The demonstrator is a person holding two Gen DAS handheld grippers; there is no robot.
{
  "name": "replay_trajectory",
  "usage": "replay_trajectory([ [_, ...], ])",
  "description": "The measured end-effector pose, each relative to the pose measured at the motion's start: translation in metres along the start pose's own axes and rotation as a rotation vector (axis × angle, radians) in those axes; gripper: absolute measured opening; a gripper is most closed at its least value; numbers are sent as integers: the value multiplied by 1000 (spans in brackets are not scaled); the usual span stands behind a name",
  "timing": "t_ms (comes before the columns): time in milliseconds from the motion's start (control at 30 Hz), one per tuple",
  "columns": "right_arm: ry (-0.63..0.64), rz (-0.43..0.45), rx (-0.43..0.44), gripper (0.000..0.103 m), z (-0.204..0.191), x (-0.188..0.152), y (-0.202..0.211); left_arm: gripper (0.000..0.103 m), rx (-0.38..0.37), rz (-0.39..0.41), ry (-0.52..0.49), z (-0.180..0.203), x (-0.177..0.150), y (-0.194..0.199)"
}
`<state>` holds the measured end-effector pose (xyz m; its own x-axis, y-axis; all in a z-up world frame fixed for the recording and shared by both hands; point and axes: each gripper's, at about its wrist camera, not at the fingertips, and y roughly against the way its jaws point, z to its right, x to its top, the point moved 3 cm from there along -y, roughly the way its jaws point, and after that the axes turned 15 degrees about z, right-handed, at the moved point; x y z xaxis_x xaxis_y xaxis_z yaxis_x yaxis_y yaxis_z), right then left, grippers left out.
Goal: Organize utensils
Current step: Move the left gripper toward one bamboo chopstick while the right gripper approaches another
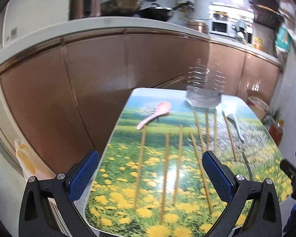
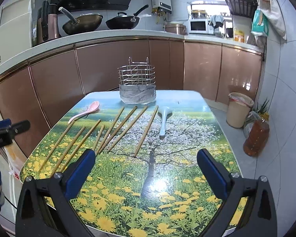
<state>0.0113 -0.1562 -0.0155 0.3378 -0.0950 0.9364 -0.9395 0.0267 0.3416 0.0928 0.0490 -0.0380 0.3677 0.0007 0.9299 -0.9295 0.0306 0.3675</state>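
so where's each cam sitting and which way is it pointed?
Left wrist: on the left gripper, looking forward and down over the table's left half toward the cabinets; its own open jaws show, plus the right gripper's tip at the right edge.
Right wrist: on the right gripper, roughly centred on the table, facing the wire utensil holder; its own open jaws show, plus the left gripper's tip at the left edge.
Shared: the chopsticks, pink spoon, white spoon, holder, counter with woks.
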Motion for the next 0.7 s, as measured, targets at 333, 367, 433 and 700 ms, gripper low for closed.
replay_trajectory([
  [333,46,-65,76,103,-24,16,-40,103,54,-69,-8,-45,18,-39],
  [367,46,-72,85,103,-26,18,-45,102,43,-84,-14,-45,17,-45],
  [433,52,-85,101,102,-31,22,-55,100,23,-114,-20,-43,14,-57],
  [700,62,-215,231,71,-61,27,-105,77,-78,-252,-45,-37,3,-108],
])
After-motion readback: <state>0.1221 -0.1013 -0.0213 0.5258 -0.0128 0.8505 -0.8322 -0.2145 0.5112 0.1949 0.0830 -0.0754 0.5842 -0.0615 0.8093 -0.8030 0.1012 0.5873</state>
